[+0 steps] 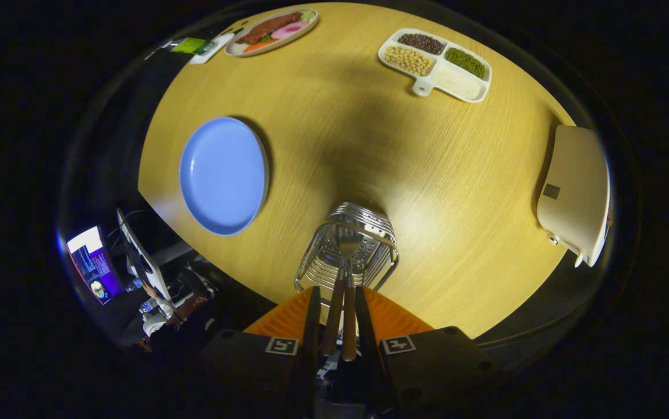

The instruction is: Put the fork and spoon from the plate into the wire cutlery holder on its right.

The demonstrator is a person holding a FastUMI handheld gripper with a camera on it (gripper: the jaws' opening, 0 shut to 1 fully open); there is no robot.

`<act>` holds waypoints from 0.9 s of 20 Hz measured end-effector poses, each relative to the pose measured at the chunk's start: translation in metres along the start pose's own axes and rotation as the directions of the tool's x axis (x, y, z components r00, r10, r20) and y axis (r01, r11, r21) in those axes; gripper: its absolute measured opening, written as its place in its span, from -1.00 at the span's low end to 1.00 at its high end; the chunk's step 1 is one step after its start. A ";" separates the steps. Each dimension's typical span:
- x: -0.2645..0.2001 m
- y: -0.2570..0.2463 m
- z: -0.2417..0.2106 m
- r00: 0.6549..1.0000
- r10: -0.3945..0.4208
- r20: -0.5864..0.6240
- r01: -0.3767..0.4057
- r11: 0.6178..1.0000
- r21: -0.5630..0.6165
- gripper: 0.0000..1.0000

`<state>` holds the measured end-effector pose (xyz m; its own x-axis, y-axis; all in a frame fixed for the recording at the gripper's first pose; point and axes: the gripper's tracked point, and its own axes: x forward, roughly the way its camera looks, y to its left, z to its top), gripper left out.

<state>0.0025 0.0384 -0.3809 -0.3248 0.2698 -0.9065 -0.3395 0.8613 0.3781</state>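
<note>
Two utensils over the holder

Two wooden handles, the fork (pixel 348 244) and spoon (pixel 334 302), sit side by side, pinched between the nearly closed gripper (pixel 338 326) fingers, long axes pointing straight ahead, heads inside the wire cutlery holder (pixel 369 233) right of the empty blue plate (pixel 223 174)

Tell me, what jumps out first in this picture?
The gripper first: its jaws pinch two wooden-handled utensils, their heads dipping into the wire cutlery holder just ahead. Left of the holder sits a bare blue plate on the round wooden table, and beyond it a divided tray of beans.
</note>
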 end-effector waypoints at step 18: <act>-0.174 0.026 -0.030 0.396 -0.232 0.888 0.258 0.957 0.135 0.99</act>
<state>0.0238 0.0010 -0.2083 0.7343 0.2892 -0.6141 -0.2893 0.9518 0.1022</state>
